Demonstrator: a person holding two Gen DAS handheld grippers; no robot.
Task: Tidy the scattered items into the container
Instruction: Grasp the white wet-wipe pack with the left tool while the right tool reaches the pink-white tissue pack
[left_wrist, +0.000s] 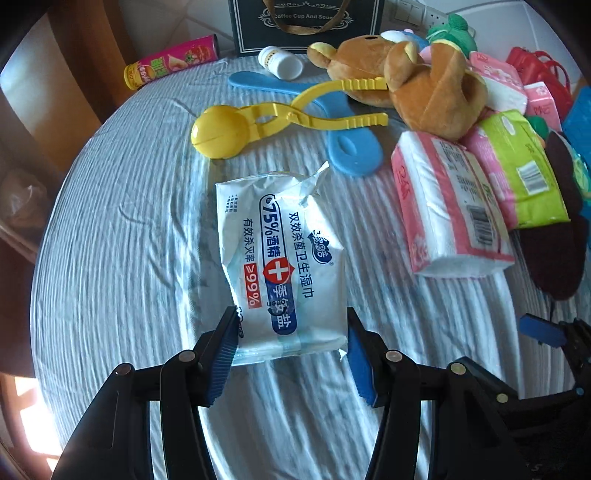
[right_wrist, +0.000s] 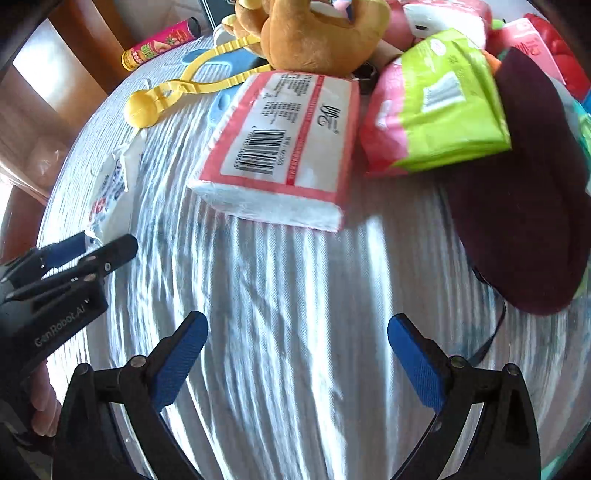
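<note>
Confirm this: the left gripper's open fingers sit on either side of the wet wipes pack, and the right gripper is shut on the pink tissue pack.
Not quite. The right gripper is open and empty over bare cloth, short of the pink tissue pack, as the right wrist view shows. The left gripper does straddle the wet wipes pack, fingers open.

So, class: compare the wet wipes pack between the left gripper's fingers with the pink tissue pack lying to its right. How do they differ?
The wet wipes pack is flat, white and blue with a crinkled, torn-looking top corner; the pink tissue pack is thick, blocky and intact. The wipes pack sits between the open left gripper; the tissue pack lies beside other packs, untouched. Both are soft plastic-wrapped packs on the striped cloth.
</note>
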